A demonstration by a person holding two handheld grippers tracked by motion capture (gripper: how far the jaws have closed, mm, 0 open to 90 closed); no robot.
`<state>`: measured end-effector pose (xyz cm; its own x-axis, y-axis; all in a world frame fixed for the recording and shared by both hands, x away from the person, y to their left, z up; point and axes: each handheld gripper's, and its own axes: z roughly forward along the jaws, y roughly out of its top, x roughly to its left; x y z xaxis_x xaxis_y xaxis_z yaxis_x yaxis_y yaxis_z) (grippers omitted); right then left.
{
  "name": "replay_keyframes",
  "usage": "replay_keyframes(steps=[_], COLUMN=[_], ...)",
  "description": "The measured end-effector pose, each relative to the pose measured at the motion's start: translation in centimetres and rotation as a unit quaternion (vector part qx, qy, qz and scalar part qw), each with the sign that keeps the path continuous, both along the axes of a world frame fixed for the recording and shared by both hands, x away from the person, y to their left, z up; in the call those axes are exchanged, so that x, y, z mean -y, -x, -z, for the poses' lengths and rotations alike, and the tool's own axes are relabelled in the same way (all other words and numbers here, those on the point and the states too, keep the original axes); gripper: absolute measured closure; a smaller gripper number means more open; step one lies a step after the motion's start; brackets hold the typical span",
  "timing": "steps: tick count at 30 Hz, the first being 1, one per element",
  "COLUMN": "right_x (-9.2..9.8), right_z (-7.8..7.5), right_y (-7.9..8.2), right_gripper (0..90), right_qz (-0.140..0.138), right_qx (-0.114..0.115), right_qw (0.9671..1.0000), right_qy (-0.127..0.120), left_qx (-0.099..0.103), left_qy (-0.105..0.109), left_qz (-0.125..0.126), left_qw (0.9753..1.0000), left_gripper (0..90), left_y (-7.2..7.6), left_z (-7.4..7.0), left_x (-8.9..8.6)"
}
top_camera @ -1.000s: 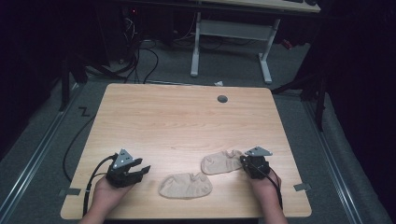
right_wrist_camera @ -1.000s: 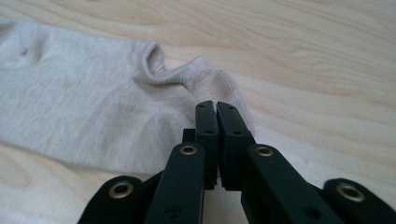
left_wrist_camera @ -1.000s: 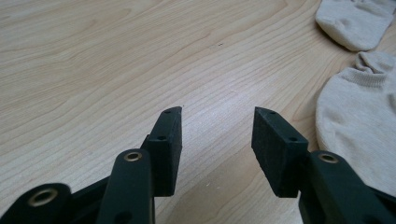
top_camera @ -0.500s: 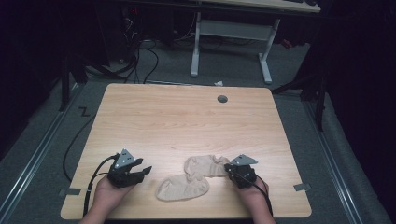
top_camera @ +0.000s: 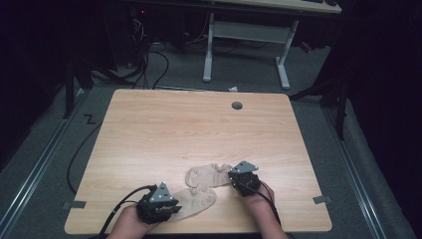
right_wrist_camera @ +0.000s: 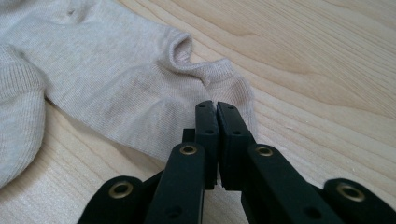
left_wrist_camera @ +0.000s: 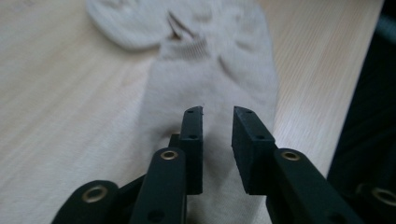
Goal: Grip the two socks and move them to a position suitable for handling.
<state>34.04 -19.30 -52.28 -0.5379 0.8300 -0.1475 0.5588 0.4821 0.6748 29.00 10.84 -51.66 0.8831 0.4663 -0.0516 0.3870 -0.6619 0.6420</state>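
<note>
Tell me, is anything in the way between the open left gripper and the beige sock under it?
No, nothing visible blocks it. The left gripper has its black jaws parted right over the near beige cotton sock on the light wooden table, with no other thing between them. Whether the jaws touch the cloth, I cannot tell.

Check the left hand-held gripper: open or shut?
Open. The left hand-held gripper shows a gap between its jaws above the sock.

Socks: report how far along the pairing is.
Done: the two socks lie toe to toe and already overlap. In hand: the right claw is shut on the far sock; the left claw hovers open over the near sock. Left, probably: grip the near sock and stack the two evenly.
</note>
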Motion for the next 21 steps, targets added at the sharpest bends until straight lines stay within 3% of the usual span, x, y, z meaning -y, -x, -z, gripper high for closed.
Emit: replay_keyframes(steps=[2, 5, 11, 18, 21], right_x=[0.0, 0.0, -0.1, -0.2, -0.1], right_z=[0.0, 0.0, 0.0, 0.0, 0.0], right_y=[0.0, 0.0, -0.2, -0.6, -0.8], right_gripper=[88.0, 88.1, 88.0, 88.0, 88.0], right_qz=[0.000, -0.001, 0.002, 0.002, 0.003], right_qx=[0.000, 0.000, -0.005, -0.002, -0.001], right_qw=[1.0000, 1.0000, 1.0000, 1.0000, 1.0000], right_qy=[0.001, -0.001, -0.005, -0.003, -0.004], left_qx=[-0.007, 0.004, 0.015, 0.011, 0.012], left_qy=[0.007, 0.011, 0.023, 0.032, 0.033], left_qz=[-0.008, -0.004, 0.041, 0.092, 0.095], left_qw=[0.9999, 0.9999, 0.9988, 0.9951, 0.9949], left_gripper=[78.4, 81.1, 81.8, 82.1, 81.8], left_y=[-0.4, -0.9, -1.4, 0.4, 0.6], left_z=[0.0, 0.2, 0.4, 0.5, 0.6], left_x=[0.1, 0.7, 3.5, 5.5, 5.5])
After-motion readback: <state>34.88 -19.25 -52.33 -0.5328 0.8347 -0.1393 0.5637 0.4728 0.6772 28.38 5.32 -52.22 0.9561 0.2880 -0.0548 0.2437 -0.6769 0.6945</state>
